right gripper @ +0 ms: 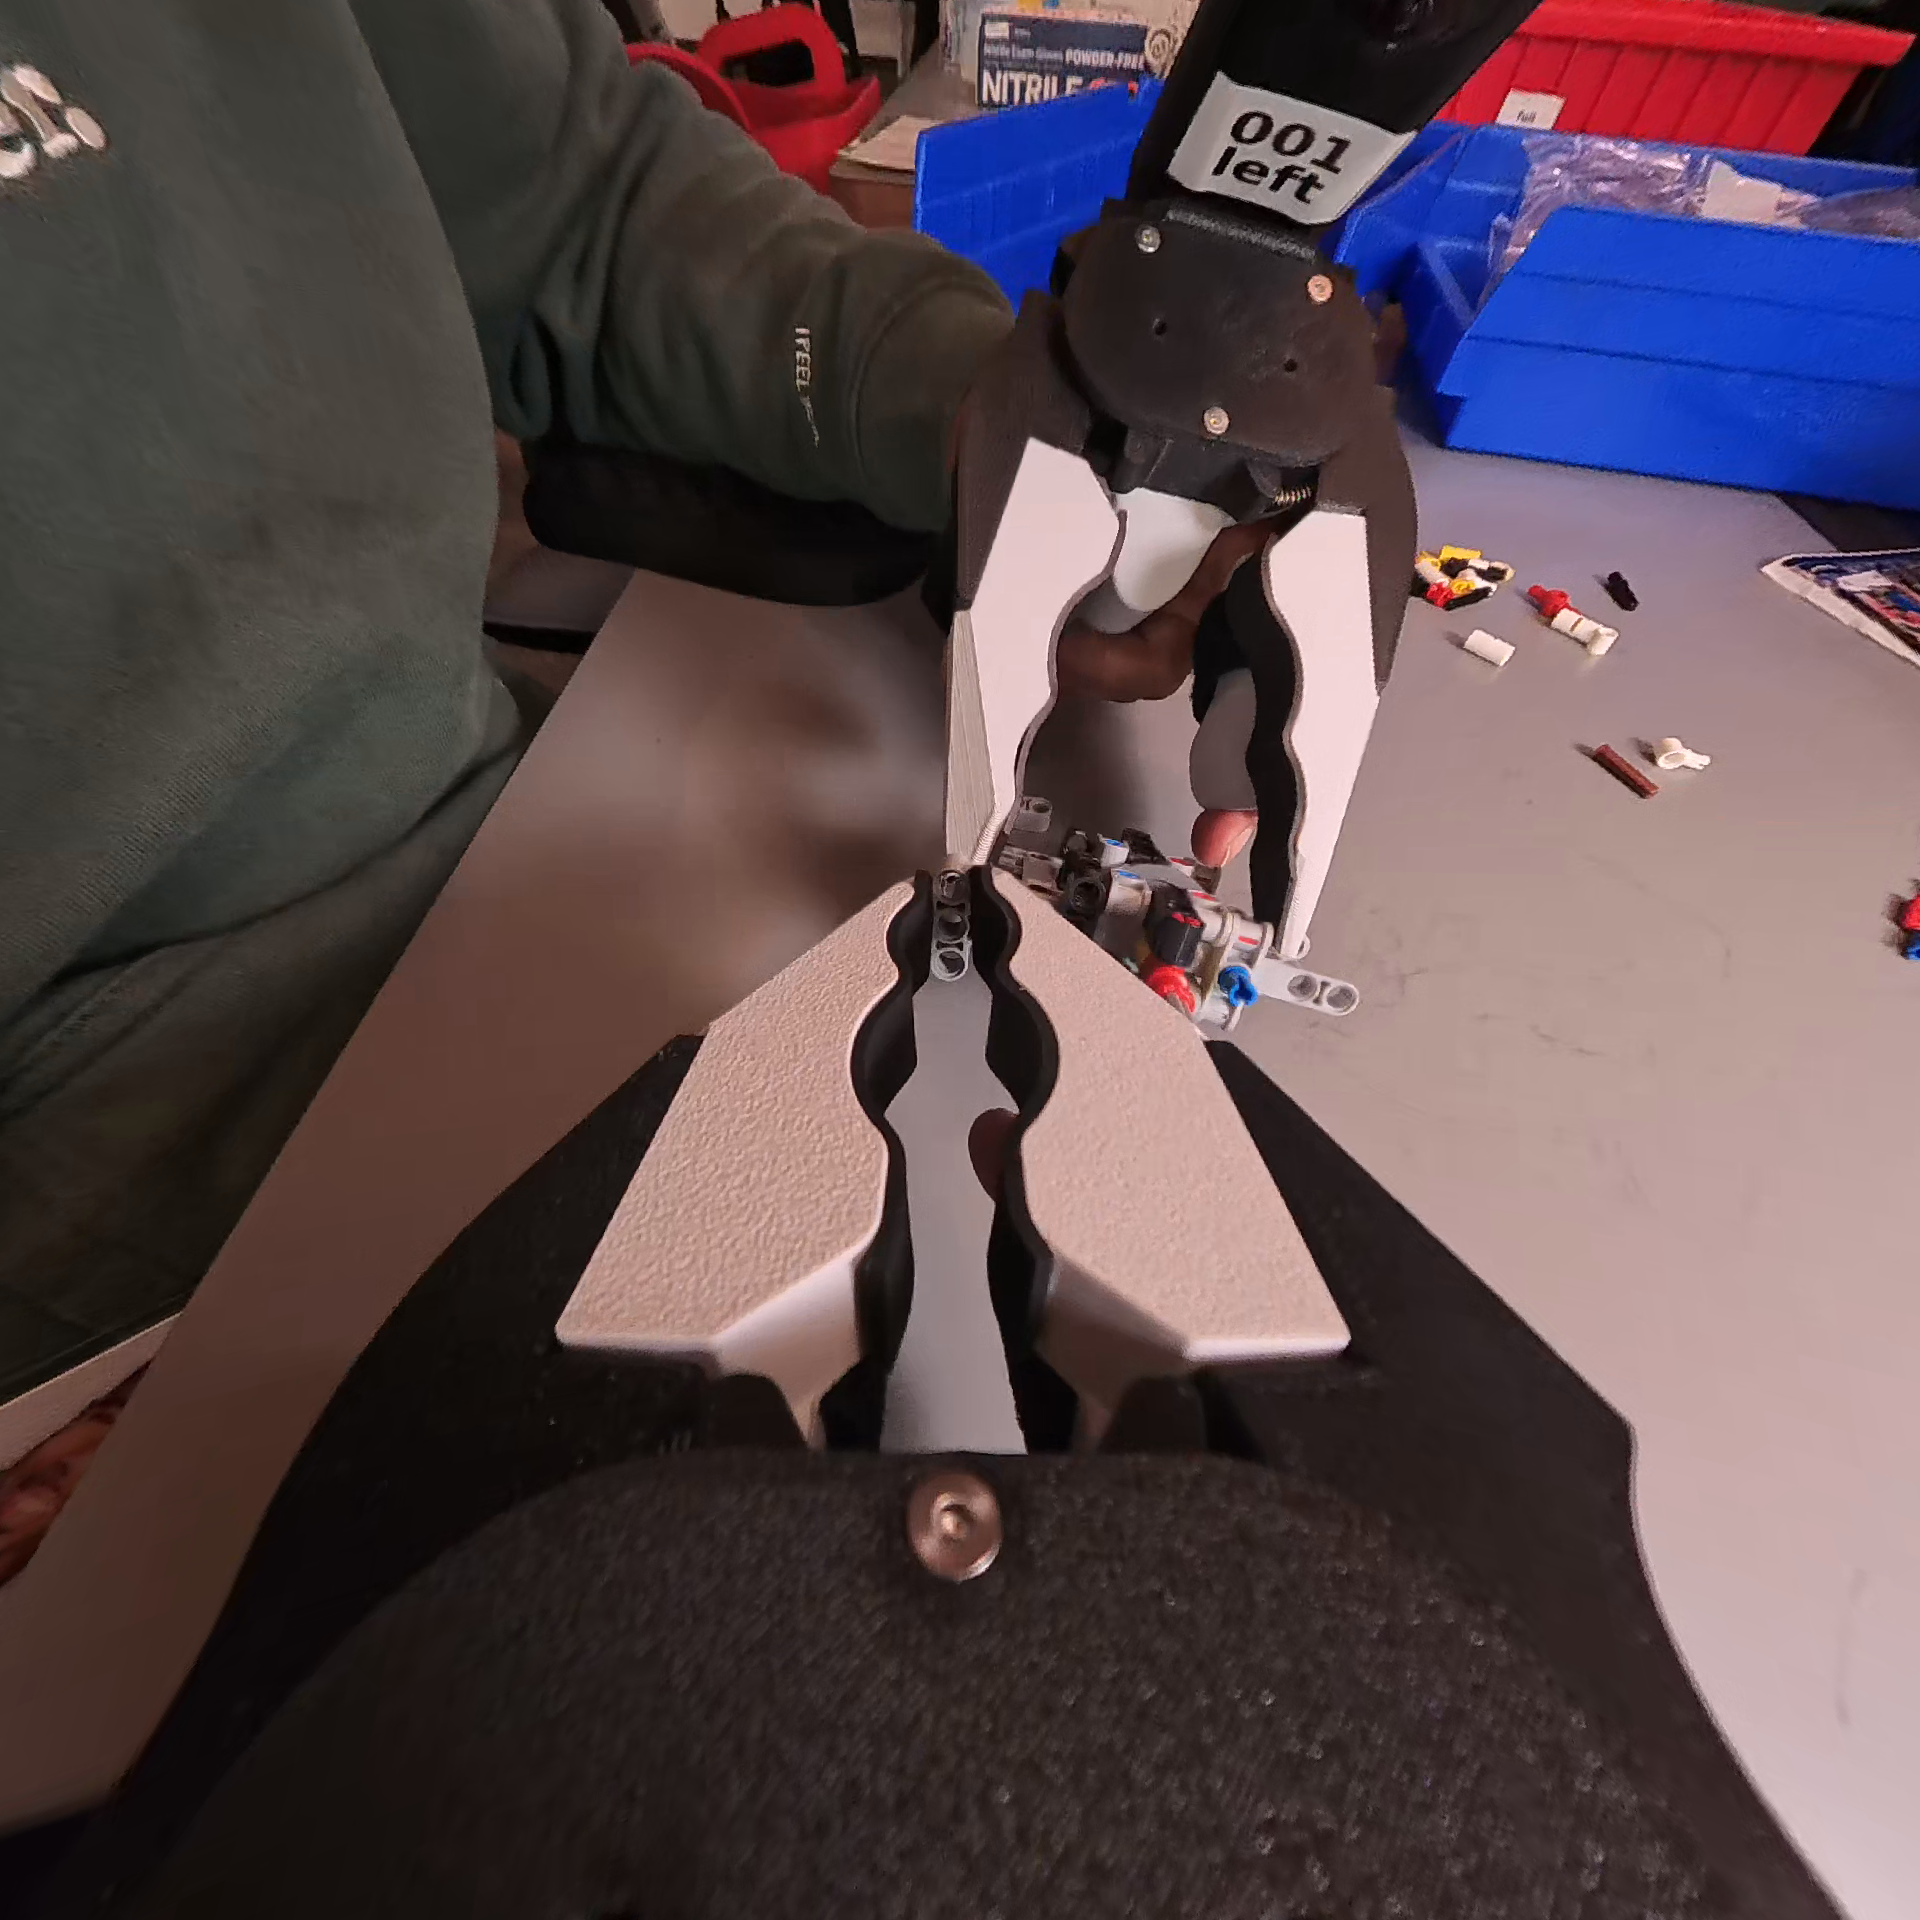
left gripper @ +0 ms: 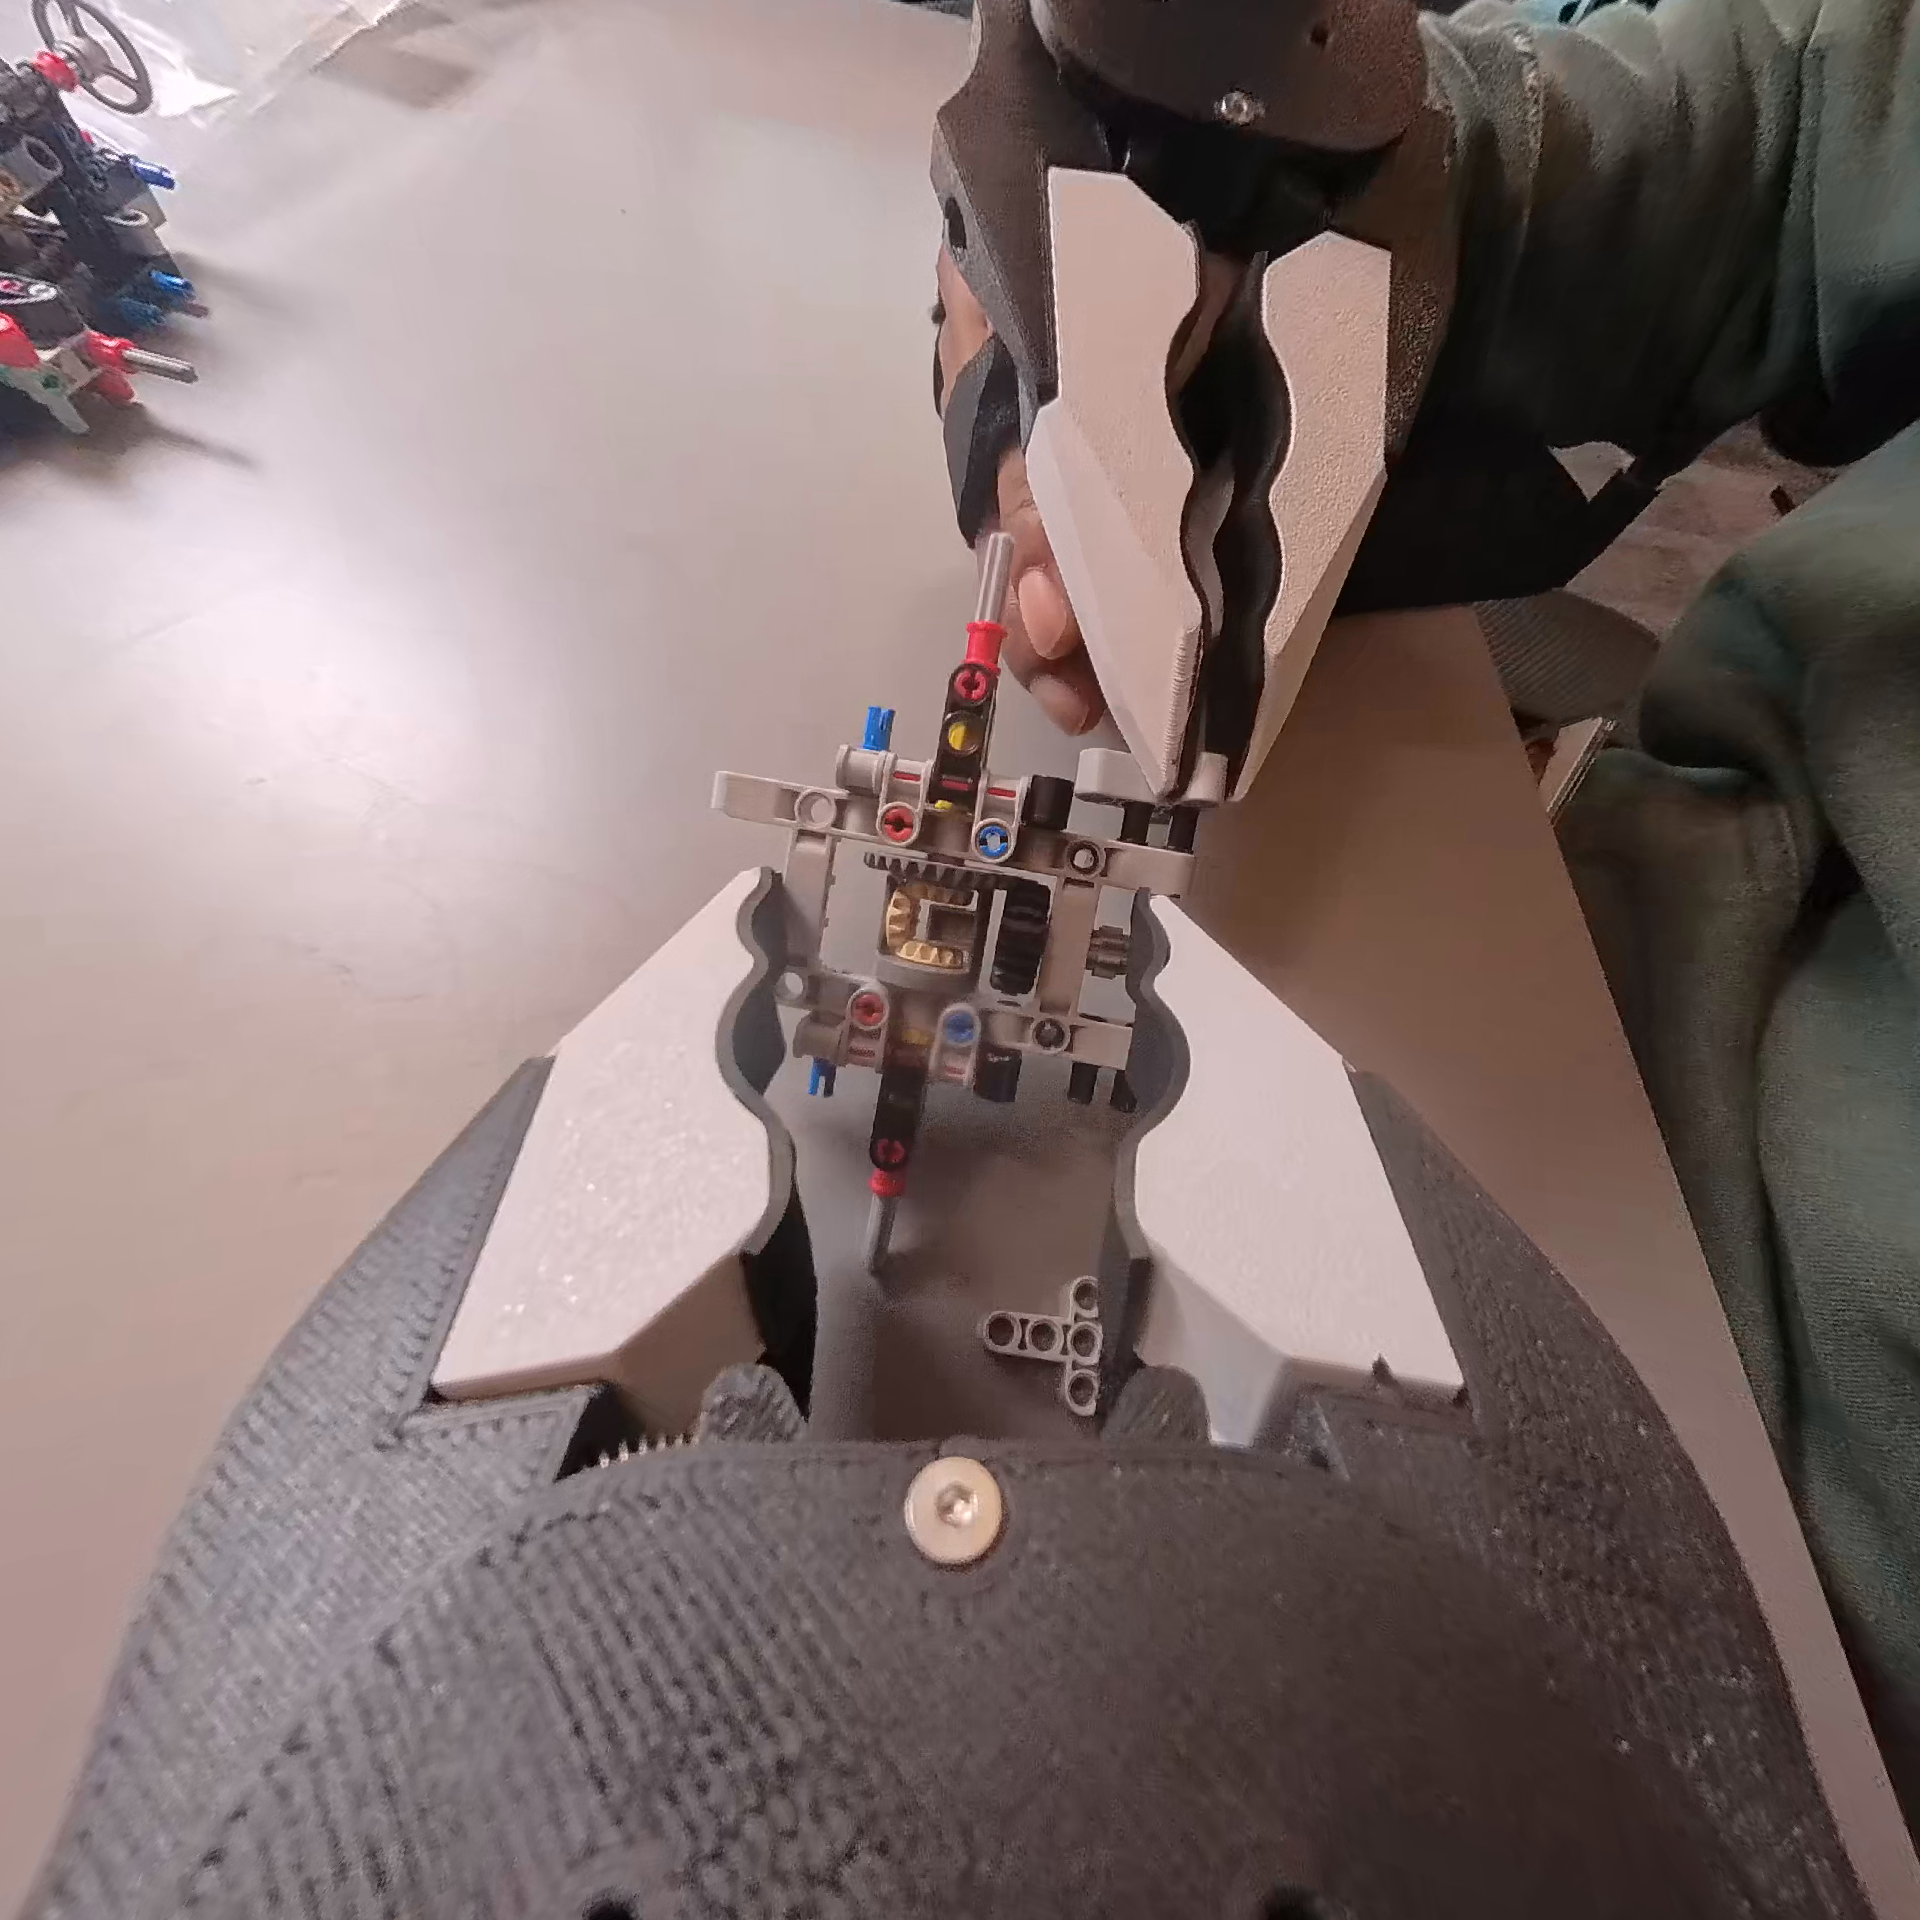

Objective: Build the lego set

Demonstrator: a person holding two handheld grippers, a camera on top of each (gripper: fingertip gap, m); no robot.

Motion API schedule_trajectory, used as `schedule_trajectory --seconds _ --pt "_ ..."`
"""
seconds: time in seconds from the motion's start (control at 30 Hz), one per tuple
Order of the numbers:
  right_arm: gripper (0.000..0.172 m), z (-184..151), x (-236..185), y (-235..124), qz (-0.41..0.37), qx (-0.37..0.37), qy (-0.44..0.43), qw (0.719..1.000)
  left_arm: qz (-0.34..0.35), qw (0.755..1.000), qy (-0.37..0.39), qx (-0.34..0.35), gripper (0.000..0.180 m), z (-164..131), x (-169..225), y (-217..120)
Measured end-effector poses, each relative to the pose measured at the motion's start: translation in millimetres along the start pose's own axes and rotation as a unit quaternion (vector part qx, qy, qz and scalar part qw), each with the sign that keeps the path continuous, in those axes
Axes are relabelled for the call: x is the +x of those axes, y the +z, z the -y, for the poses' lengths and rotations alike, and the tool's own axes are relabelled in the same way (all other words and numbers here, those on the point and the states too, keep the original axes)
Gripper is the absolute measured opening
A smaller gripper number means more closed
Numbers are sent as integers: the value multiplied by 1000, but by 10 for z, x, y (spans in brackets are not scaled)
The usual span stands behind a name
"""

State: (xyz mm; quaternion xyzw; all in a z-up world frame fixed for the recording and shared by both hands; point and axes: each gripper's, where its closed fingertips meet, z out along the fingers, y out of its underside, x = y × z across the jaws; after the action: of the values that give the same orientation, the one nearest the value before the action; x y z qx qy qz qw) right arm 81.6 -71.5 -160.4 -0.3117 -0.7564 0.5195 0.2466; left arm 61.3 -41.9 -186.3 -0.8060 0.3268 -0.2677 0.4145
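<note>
My left gripper (left gripper: 956, 904) is shut on a grey gear assembly (left gripper: 831, 935) of toy building parts, with tan and black gears in a square frame; both pads press on its sides. In the right wrist view the assembly (right gripper: 1195, 914) sits between the left gripper's fingers (right gripper: 1320, 727). My right gripper (right gripper: 956, 883) is shut on a small light grey holed beam (right gripper: 951, 940). In the left wrist view the right gripper (left gripper: 1195, 784) holds this beam (left gripper: 1117, 774) at the assembly's top right corner, over two black pins (left gripper: 1132, 821).
A grey T-shaped piece (left gripper: 1060, 1340) lies on the table under my left gripper. Another built model (left gripper: 62, 239) stands at the far left. Blue bins (right gripper: 1662, 312), loose small parts (right gripper: 1465, 582) and a booklet (right gripper: 1860, 603) lie to the right. A green sleeve (right gripper: 675, 312) is close by.
</note>
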Motion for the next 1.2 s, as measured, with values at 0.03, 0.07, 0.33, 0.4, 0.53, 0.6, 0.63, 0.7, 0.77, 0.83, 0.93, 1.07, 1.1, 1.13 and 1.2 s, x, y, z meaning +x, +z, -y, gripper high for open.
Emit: schedule_trajectory --seconds 0.03,0.07,0.33,0.4,0.53,0.6,0.63,0.7,0.77,0.83,0.93,1.07,1.1,1.13,1.2 --pt "6 0 1 -3 0 -1 0 1000 0 1000 -2 -2 65 -3 0 2" --pt "6 -2 1 -4 1 -1 1 1000 0 1000 -5 -3 65 -5 0 5" --pt "6 2 34 8 -7 11 12 1000 3 1000 -15 4 64 -4 -29 -9" --pt "6 -7 25 15 -4 13 16 1000 3 1000 -14 2 64 -13 -27 -5" --pt "6 -3 23 17 3 15 23 1000 1 1000 -18 3 64 -11 -22 -3" --pt "6 -13 16 24 5 11 23 1000 3 1000 -16 0 63 -18 -21 2" --pt "6 -11 16 24 6 12 24 1000 3 1000 -16 1 63 -15 -20 3" --pt "6 0 11 24 9 16 27 999 2 1000 -15 2 63 -8 -14 1" --pt "7 24 4 23 11 24 28 999 -1 1000 -17 6 63 5 -4 -4" --pt "7 54 6 20 10 33 30 999 -4 1000 -19 12 63 23 1 -13" --pt "7 78 5 19 12 41 32 999 -10 1000 -21 18 63 38 11 -21" --pt "7 167 16 -18 10 56 36 998 -17 999 -21 35 64 92 28 -47" --pt "7 219 31 -39 5 65 33 997 -22 998 -28 48 64 135 30 -67" --pt "7 247 35 -46 4 67 30 997 -24 998 -31 56 64 167 31 -82" --pt "7 260 12 -46 12 72 32 997 -30 997 -32 64 64 187 53 -84"
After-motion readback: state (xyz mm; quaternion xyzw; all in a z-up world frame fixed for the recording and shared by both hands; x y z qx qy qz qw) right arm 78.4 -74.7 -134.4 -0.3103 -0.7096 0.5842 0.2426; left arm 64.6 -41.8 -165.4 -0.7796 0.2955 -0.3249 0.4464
